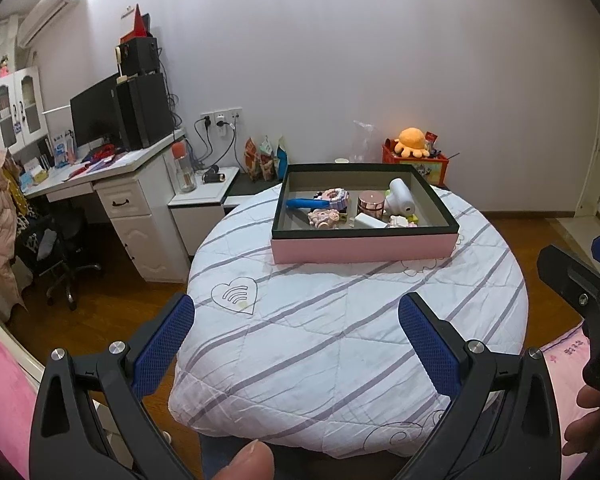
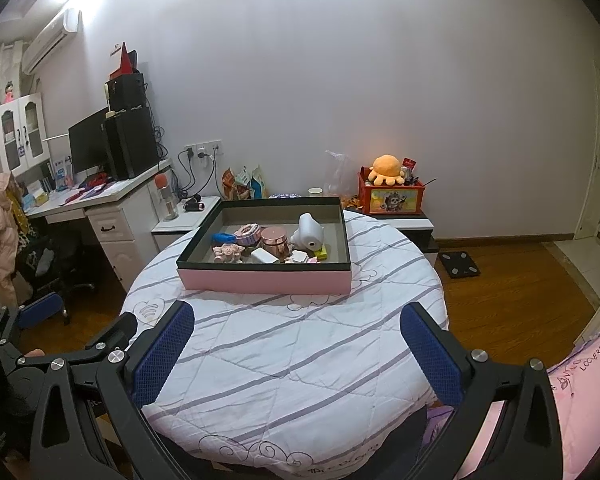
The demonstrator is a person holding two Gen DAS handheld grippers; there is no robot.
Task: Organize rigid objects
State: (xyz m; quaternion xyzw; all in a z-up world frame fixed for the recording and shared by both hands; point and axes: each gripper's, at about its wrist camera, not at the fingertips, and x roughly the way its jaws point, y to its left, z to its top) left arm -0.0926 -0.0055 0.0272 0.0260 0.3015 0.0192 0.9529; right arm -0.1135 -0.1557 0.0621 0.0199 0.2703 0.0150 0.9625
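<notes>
Both claws, left claw (image 1: 296,344) and right claw (image 2: 298,354), spread apart, empty; pink tray (image 1: 364,245) long axis crosswise.

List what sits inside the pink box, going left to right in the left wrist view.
blue handle → pink pig toy → rose-gold jar → white handheld device

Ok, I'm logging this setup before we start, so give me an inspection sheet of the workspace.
Surface: round table under a striped quilted cover, bare in front.
Job's things: pink box holding a blue-handled item, pig toy, rose-gold jar, white device.
Clutter: nothing seen on the cover.
Grippers: left tool and right tool open, empty.
Cables: plugged in at wall sockets.
Surroundings: desk, monitor, orange plush.
</notes>
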